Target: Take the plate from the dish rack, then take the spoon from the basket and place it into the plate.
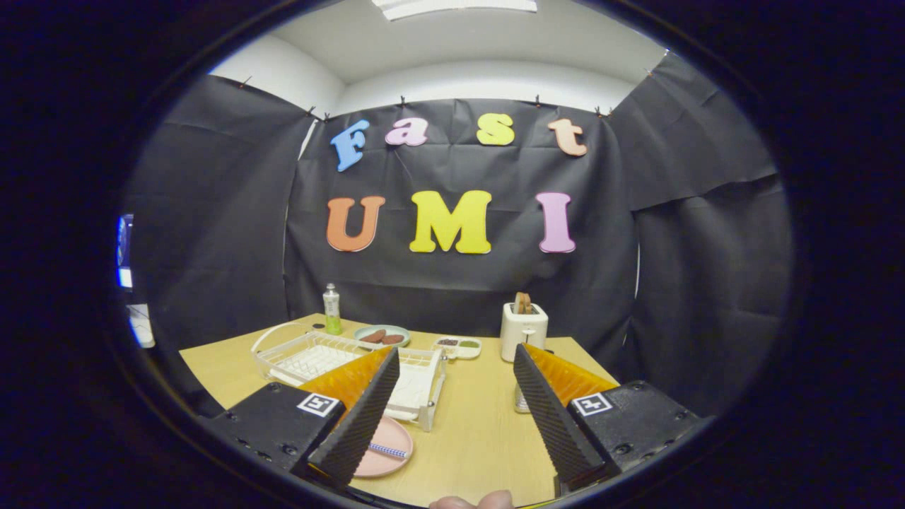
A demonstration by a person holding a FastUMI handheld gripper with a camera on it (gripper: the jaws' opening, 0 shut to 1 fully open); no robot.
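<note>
Gripper view, jaws wide apart and empty, pink plate [393,452] with spoon [388,450] behind left jaw

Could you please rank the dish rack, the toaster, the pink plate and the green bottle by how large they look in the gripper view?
1. dish rack
2. toaster and pink plate: unsure, since the plate is nearer and partly hidden by one of the open gripper's fingers
3. green bottle

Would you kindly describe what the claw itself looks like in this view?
The claw has two wedge-shaped fingers whose inner faces are finely ribbed. Each finger is mounted on a blocky dark housing with visible screws, and each housing carries a small square black-and-white marker. The fingers stand open, with bare wooden table between them.
</note>
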